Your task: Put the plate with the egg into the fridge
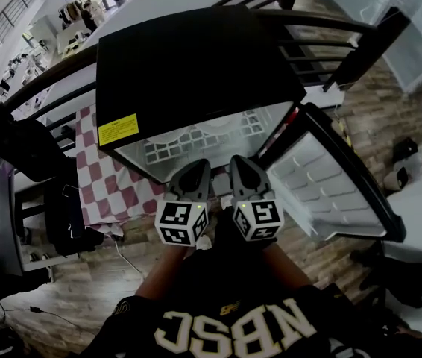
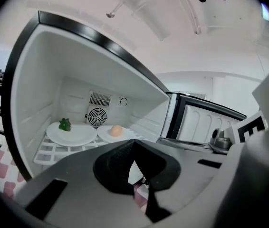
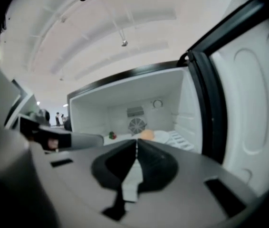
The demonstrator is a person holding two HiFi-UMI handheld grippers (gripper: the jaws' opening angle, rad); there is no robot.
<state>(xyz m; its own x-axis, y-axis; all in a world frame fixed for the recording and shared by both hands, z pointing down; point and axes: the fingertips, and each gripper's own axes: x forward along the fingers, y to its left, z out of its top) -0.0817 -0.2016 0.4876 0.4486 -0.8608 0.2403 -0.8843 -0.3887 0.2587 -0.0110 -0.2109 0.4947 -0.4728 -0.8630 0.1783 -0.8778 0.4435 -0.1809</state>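
Plate with egg (image 2: 105, 135): resting on the fridge (image 2: 32, 94) shelf (image 2: 53, 152), placing apparently done; left gripper (image 2: 133, 145) and right gripper (image 3: 136, 144) fingers pressed together, empty; next, likely closing the door (image 1: 334, 181).

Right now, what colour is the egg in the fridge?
The egg is pale orange; left gripper view.

At the bottom centre of the head view, the dark shirt (image 1: 233, 333) carries big pale letters, seemingly "NBSC". The yellow label (image 1: 118, 130) on the fridge (image 1: 196, 58), left of centre, is too small to read.
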